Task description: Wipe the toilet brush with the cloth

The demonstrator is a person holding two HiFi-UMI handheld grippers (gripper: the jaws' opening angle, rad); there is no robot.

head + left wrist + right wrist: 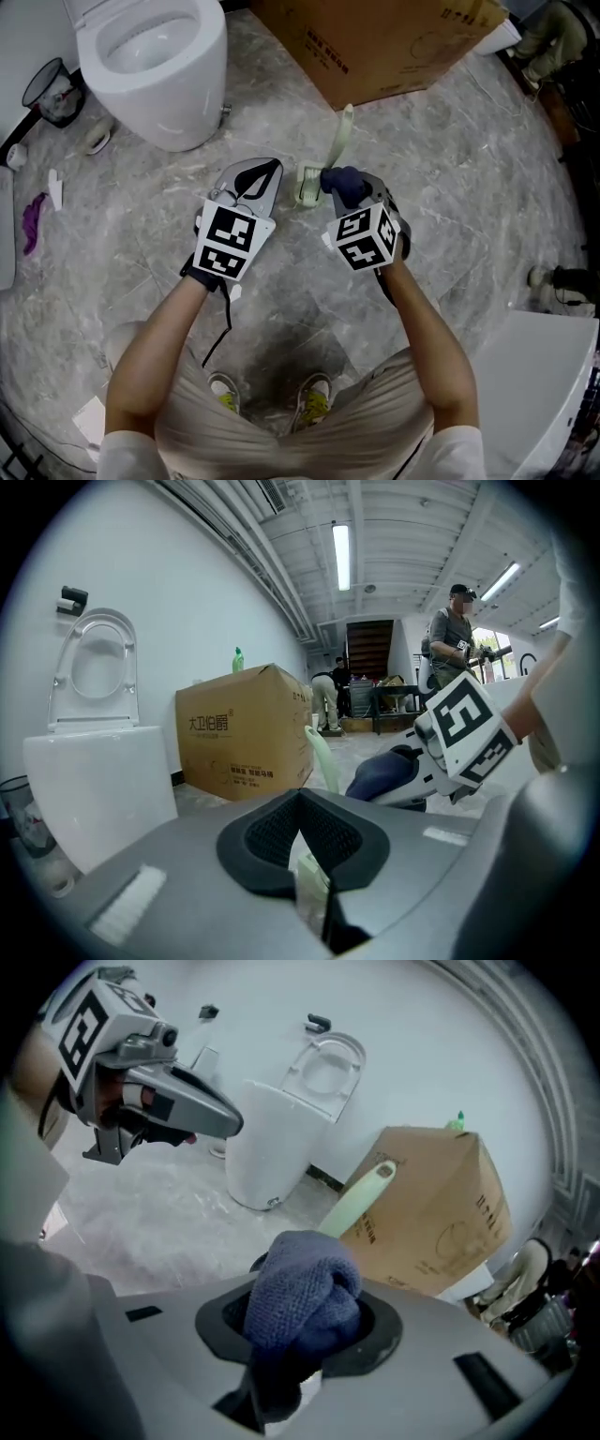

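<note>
The toilet brush (pixel 342 136) stands in its pale holder (pixel 307 187) at twelve o'clock from the person, with its light green handle leaning away toward one o'clock. Touching or just beside the handle's lower part is the cloth (pixel 305 1293), a dark blue wad that the right tongs (pixel 349 195) hold clamped between them, coming in from the brush's four o'clock. The left tongs (pixel 262 175) sit near the holder at its eight o'clock, drawn narrow to a slit. A pale sliver shows in that slit, probably the holder seen beyond and not something gripped, though the view is too tight to be sure. If the brush is indeed unheld, a sideways rub from the cloth could tip it and its holder over. The bunched cloth also offers little wiping face and may pull out of the tongs if it drags on the handle. Farther out are the toilet (pixel 208 66) at ten o'clock and the cardboard box (pixel 375 47) at one. Counted: one brush, one holder, one cloth, two tongs, one toilet, one box.
</note>
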